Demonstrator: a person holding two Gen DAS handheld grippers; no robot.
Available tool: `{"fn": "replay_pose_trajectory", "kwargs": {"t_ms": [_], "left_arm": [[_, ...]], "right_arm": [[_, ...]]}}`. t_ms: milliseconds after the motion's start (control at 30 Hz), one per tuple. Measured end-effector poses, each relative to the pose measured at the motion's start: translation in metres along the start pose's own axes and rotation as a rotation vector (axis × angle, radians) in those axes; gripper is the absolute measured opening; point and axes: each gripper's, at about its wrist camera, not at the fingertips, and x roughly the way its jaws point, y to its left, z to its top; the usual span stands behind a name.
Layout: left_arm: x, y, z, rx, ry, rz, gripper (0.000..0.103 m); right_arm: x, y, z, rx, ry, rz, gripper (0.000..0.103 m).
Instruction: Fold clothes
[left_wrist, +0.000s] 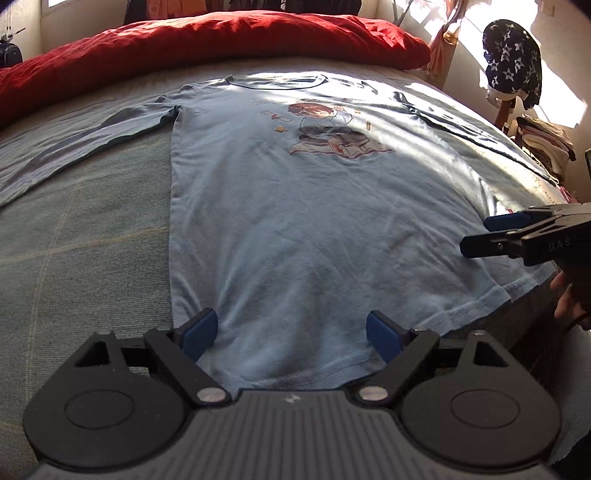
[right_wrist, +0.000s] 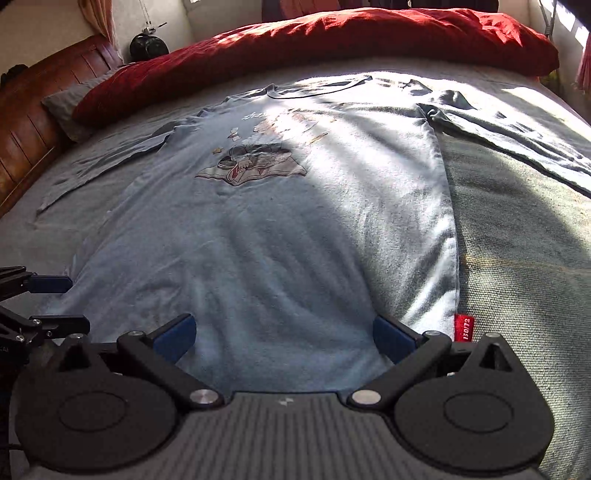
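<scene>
Blue pads sit on the fingers of the left gripper (left_wrist: 291, 332), which is spread wide with nothing in it, low over the bottom hem of a light blue shirt (left_wrist: 295, 206). The right gripper (right_wrist: 284, 334) is spread wide too and holds nothing; it hangs over the same hem, further toward the shirt's right side, with a small red tag (right_wrist: 464, 328) just beside its right finger. In the left view the right gripper pokes in from the right edge, and a bit of a hand (left_wrist: 565, 295) shows behind it. The shirt lies flat and face up on the bed (right_wrist: 517, 295), with both long sleeves stretched out to the sides. It has a cartoon picture (left_wrist: 332, 129) on the chest. Sun falls across the top of the shirt. A red blanket (left_wrist: 221, 40) is bunched up along the far side of the bed, past the collar. A brown wooden headboard (right_wrist: 33, 110) stands at the left in the right view.
</scene>
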Motion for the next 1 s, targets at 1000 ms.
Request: {"fn": "replay_pose_trajectory", "kwargs": {"t_ms": [1000], "left_arm": [[-0.006, -0.026, -0.020, 0.130, -0.055, -0.036, 0.088]], "right_arm": [[-0.014, 0.016, -0.040, -0.077, -0.118, -0.119, 0.103]]}}
